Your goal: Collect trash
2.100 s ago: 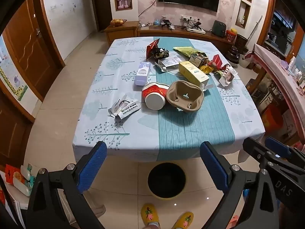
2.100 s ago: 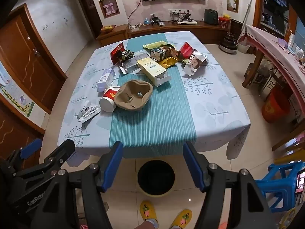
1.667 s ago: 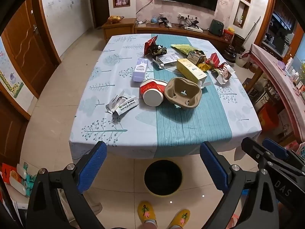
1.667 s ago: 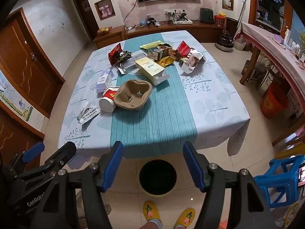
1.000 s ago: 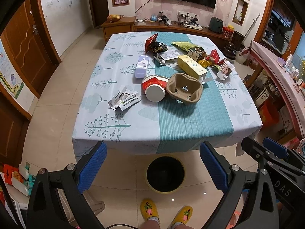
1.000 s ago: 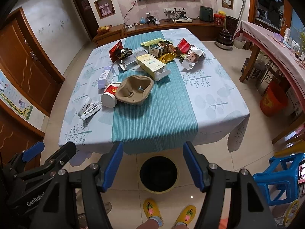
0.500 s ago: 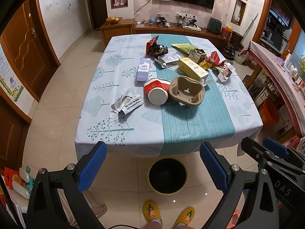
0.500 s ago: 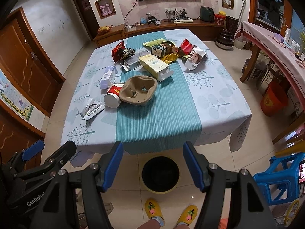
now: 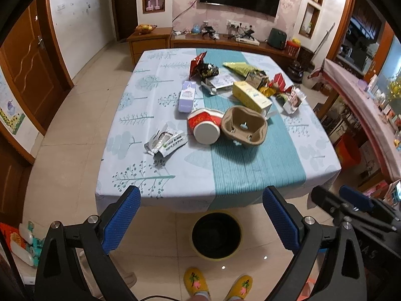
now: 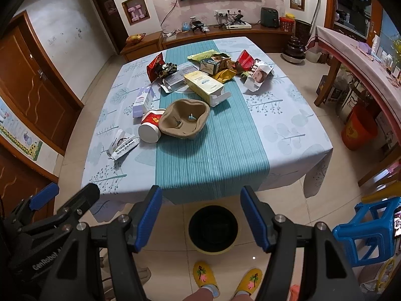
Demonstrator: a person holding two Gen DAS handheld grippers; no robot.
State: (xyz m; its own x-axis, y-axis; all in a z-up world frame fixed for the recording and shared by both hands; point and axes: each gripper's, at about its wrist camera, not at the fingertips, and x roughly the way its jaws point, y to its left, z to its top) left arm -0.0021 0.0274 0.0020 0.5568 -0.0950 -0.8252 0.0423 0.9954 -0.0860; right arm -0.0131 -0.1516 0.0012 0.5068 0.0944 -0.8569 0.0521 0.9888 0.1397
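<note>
Approach step, nothing picked. My left hand-held gripper (image 9: 201, 215) spread, empty; right hand-held gripper (image 10: 199, 214) same. Trash centre frame on worktop (image 9: 250, 175): paper cup (image 9: 205, 125), pulp tray (image 9: 244, 126). Bin (image 9: 216, 235) bottom centre. Next I judge: reach forward, grab nearest wrapper (image 9: 165, 143).

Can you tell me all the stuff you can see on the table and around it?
table: one, pale blue cloth with a teal stripe, middle of the room
cardboard cup carrier: one, brown, on the teal stripe
paper cup: one, red and white, on its side, left of the carrier
white wrapper: one, near the table's left edge
purple box: one, lying flat behind the cup
yellow box: one, behind the carrier
red snack bag: one, far end
mixed wrappers: several, far right
bin: one, black inside, yellow rim, on the floor at the near edge
slippers: two, yellow
left gripper: black with blue pads, open
right gripper: the same, open
</note>
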